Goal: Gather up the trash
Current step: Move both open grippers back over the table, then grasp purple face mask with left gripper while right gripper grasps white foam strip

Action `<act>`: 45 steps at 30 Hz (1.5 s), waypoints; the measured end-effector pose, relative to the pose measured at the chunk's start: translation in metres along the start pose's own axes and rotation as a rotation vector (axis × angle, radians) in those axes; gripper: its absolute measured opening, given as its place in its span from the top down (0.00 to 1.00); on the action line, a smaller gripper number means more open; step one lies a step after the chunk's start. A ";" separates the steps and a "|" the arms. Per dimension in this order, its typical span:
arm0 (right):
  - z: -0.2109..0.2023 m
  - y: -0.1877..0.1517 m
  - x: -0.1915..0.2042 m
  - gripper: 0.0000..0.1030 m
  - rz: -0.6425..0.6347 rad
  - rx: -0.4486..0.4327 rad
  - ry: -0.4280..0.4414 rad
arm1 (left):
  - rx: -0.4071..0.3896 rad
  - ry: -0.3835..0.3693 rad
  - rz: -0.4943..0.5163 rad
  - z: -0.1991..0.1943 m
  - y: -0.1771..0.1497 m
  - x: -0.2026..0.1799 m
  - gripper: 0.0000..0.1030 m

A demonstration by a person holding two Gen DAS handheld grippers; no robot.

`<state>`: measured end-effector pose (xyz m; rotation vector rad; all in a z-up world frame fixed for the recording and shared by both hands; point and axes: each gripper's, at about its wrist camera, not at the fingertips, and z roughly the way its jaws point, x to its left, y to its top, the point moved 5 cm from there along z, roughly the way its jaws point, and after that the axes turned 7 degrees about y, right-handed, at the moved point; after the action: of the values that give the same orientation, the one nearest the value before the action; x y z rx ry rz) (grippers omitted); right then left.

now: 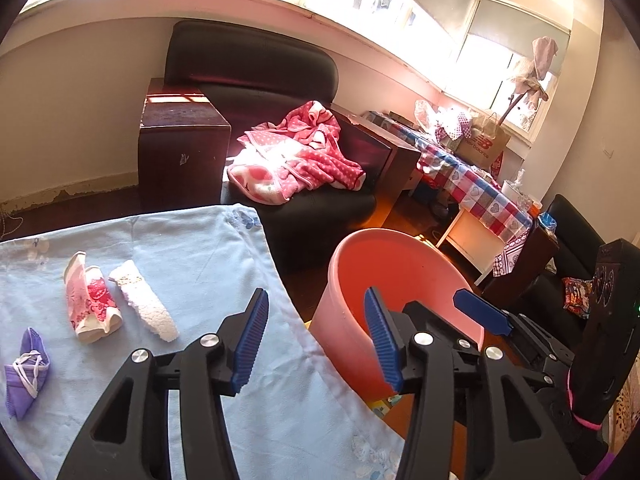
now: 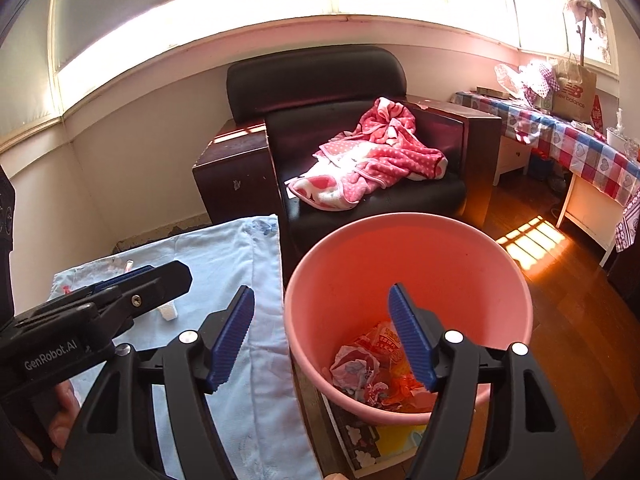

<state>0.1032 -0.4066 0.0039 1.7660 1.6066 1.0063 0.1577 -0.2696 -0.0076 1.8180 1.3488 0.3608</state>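
A black armchair (image 2: 360, 152) draped with a pink dotted blanket (image 2: 372, 156) stood beyond both grippers. A pale blue cloth (image 1: 192, 264) spread under and to the left of the left gripper (image 1: 316, 340), whose jaws stood apart and empty. The pink bin (image 2: 408, 264) sat directly below the right gripper (image 2: 324, 340), likewise spread wide with nothing held, crumpled wrappers (image 2: 372, 368) lying at the bin's bottom. Ahead-left of the left gripper lay a pink-and-white wrapper (image 1: 90, 304), a white scrap (image 1: 146, 304) and a purple mask (image 1: 26, 372).
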 end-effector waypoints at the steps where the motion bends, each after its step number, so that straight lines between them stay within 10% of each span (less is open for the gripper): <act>1: 0.001 0.001 0.008 0.32 -0.030 0.004 -0.003 | 0.000 0.007 -0.004 -0.004 -0.001 0.006 0.52; 10: 0.010 0.008 0.085 0.32 -0.235 0.010 0.068 | 0.018 0.031 -0.133 -0.042 -0.008 0.082 0.52; 17: 0.039 0.002 0.116 0.32 -0.249 0.115 0.127 | 0.026 0.273 -0.069 -0.076 -0.030 0.149 0.52; 25: 0.076 -0.003 0.142 0.32 -0.233 0.181 0.208 | 0.077 0.340 -0.073 -0.098 -0.052 0.215 0.52; 45: 0.146 -0.009 0.160 0.32 -0.284 0.354 0.284 | 0.263 0.340 -0.050 -0.041 -0.077 0.242 0.61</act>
<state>0.2185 -0.2351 -0.0602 1.5938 2.2579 0.9073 0.1728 -0.0288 -0.0966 1.9960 1.7404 0.5030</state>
